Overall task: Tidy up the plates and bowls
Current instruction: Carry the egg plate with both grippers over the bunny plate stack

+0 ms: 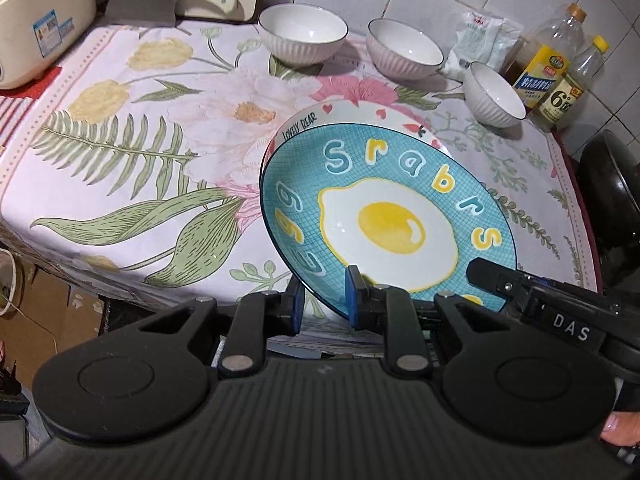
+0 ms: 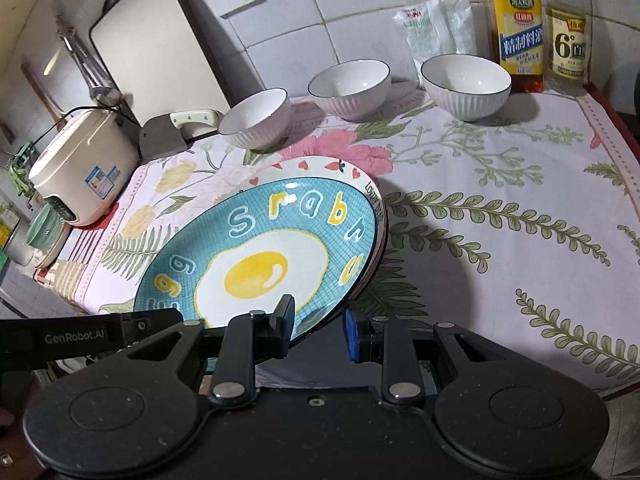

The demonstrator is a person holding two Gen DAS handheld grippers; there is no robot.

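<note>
While both grippers are clamping its near rim, the blue fried-egg plate (image 1: 384, 216) is tilting above the flowered tablecloth (image 1: 120, 152), nested on top of a white plate (image 1: 320, 114) with red hearts and the words "LOVELY BEAR" on its border. In the left wrist view, the left gripper (image 1: 325, 300) is pinching the stack's lower left edge, its blue pads pressed together on the rim. In the right wrist view, the right gripper (image 2: 318, 326) is gripping the lower right edge of the same stack, one finger lying over the blue face and the other sitting under the rim. From the left wrist view, the right tool's black finger is also showing over the plate's right side.

Beyond the plates, three white ribbed bowls are standing apart from one another along the back of the cloth: a left bowl (image 2: 256, 118), a middle bowl (image 2: 350, 88) and a right bowl (image 2: 466, 86). Behind the right bowl, a white packet (image 2: 436, 24) is leaning against the tiled wall, with two bottles (image 2: 520, 36) standing beside it. At the far left, a cleaver (image 1: 144, 2) is resting near a cream rice cooker (image 2: 80, 168), and a cutting board (image 2: 156, 52) is leaning upright against the wall.
</note>
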